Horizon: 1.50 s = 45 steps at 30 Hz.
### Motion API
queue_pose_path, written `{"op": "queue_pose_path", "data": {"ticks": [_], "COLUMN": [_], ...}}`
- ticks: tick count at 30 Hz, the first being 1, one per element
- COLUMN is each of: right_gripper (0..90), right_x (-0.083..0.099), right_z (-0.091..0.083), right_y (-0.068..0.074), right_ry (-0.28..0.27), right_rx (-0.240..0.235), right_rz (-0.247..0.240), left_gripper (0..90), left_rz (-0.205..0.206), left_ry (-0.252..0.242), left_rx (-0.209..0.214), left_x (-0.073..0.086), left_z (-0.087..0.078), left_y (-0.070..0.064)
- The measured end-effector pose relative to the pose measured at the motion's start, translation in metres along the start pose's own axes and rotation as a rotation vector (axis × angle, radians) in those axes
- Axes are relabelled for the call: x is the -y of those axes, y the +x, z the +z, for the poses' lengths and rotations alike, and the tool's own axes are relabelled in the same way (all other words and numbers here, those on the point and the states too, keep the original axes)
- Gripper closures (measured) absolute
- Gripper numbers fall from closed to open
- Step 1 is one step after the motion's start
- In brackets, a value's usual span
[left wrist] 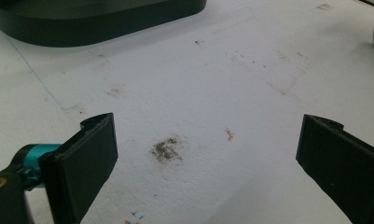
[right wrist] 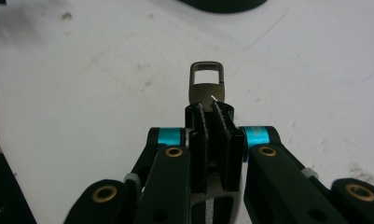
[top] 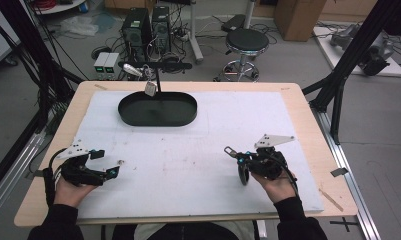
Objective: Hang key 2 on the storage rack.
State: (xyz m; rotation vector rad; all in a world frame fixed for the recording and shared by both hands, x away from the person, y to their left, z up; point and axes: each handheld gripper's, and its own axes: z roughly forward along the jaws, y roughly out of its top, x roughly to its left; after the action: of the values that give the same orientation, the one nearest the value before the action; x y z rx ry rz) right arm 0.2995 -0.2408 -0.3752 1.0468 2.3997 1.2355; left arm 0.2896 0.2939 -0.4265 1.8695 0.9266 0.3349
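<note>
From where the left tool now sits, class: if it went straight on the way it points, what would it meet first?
The left tool, open, points over bare white mat. The first thing ahead looks to be the black oval tray, though depth is uncertain.

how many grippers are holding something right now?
1. The right gripper is shut on a small metal clasp, over the white mat at the table's right. The left gripper is open above the mat, holding nothing.

No legible text, labels or numbers anywhere; distant floor equipment possibly labelled, too blurred
</note>
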Motion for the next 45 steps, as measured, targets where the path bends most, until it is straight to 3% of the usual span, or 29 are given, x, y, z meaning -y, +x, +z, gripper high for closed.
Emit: {"op": "queue_pose_path", "data": {"ticks": [6, 15, 18, 27, 34, 45], "right_gripper": [85.1, 85.1, 85.1, 85.1, 85.1, 85.1], "right_x": [-0.02, -0.046, -0.057, -0.083, -0.093, -0.112], "right_z": [-0.008, 0.006, 0.012, 0.03, 0.038, 0.054], "right_y": [-0.004, -0.002, -0.003, -0.002, -0.003, -0.006], "right_ry": [-0.05, -0.05, -0.039, -0.01, -0.016, 0.019], "right_rx": [-0.006, -0.022, -0.042, -0.043, -0.044, -0.041], "right_rz": [-0.009, -0.041, -0.054, -0.08, -0.069, -0.101], "left_gripper": [5.8, 5.8, 5.8, 5.8, 5.8, 5.8], "left_rz": [0.001, -0.007, -0.005, -0.006, -0.009, -0.016], "left_ry": [-0.003, -0.02, -0.017, -0.019, -0.029, -0.044], "left_rx": [0.001, 0.005, 0.006, 0.006, 0.013, 0.011], "left_x": [0.0, 0.0, 0.0, 0.0, -0.001, -0.001], "left_z": [-0.001, -0.003, -0.002, -0.003, -0.004, -0.006], "left_y": [0.0, 0.001, 0.001, 0.002, 0.001, 0.003]}}
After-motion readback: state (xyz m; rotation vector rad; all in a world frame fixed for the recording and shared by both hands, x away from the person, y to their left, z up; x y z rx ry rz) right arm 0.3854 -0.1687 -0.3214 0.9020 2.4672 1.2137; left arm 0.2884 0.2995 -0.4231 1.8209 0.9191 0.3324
